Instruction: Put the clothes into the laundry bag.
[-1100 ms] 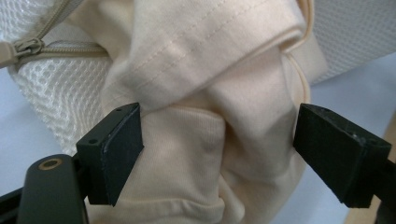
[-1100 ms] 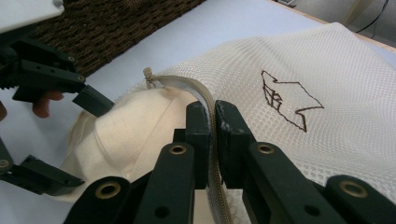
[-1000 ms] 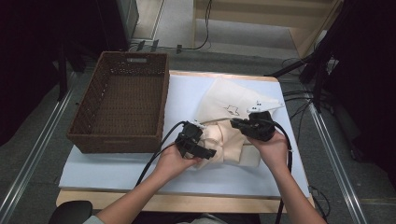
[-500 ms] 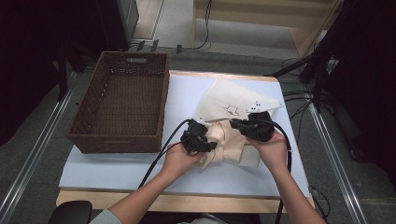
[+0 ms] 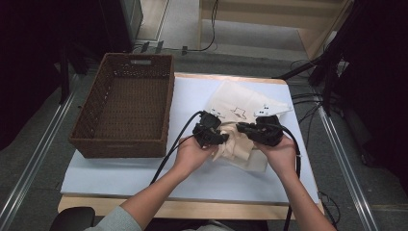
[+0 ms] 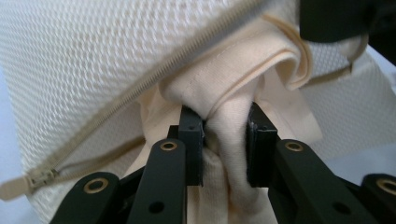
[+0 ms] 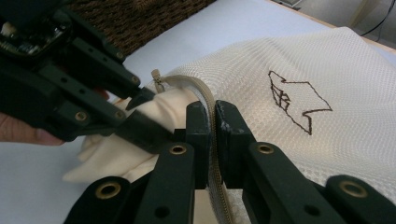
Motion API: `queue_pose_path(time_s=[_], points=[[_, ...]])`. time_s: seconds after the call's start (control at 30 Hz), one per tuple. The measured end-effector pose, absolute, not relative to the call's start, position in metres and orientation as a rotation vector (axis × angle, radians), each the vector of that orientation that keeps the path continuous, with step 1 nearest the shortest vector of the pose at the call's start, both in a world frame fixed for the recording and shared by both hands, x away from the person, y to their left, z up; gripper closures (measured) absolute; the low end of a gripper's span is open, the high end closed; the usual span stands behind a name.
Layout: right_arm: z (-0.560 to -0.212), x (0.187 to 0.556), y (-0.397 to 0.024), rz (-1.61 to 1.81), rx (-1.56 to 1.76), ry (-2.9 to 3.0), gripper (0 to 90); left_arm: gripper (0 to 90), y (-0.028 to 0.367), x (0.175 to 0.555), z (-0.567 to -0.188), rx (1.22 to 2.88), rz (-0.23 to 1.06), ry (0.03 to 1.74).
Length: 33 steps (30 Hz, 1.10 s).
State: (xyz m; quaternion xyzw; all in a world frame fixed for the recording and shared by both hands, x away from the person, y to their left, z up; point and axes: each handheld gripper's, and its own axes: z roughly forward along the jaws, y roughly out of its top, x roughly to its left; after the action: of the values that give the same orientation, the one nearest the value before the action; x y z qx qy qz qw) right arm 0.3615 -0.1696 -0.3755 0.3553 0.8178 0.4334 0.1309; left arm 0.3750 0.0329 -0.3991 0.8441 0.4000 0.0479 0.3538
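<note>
cream cloth (image 6: 229,126) pinched, left gripper (image 6: 225,140); right gripper (image 7: 214,140) clamps zipper edge (image 7: 211,107)

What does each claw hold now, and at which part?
The left claw, whose jaws have just been closing, pinches a bunched fold of the cream cloth. The right claw grips the mesh bag by its zipper edge.

The desk (image 5: 120,175) has a white top with a wooden edge showing along its near side. A brown wicker basket (image 5: 126,109) sits on it at nine o'clock, and a white mesh laundry bag (image 5: 240,103) with cream cloth (image 5: 238,147) lies around two o'clock.
</note>
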Motion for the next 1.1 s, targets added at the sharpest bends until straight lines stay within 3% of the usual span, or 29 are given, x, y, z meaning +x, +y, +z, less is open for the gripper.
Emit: queue_pose_path(time_s=[0.77,1.1], points=[[-0.375,0.36,-0.17,1.285,1.028,2.385,85.3,71.9,0.023,0.402,-0.417,2.131,0.195,1.112],[-0.377,0.361,-0.17,1.273,1.037,2.394,85.6,60.1,0.028,0.397,-0.414,2.131,0.166,1.077]])
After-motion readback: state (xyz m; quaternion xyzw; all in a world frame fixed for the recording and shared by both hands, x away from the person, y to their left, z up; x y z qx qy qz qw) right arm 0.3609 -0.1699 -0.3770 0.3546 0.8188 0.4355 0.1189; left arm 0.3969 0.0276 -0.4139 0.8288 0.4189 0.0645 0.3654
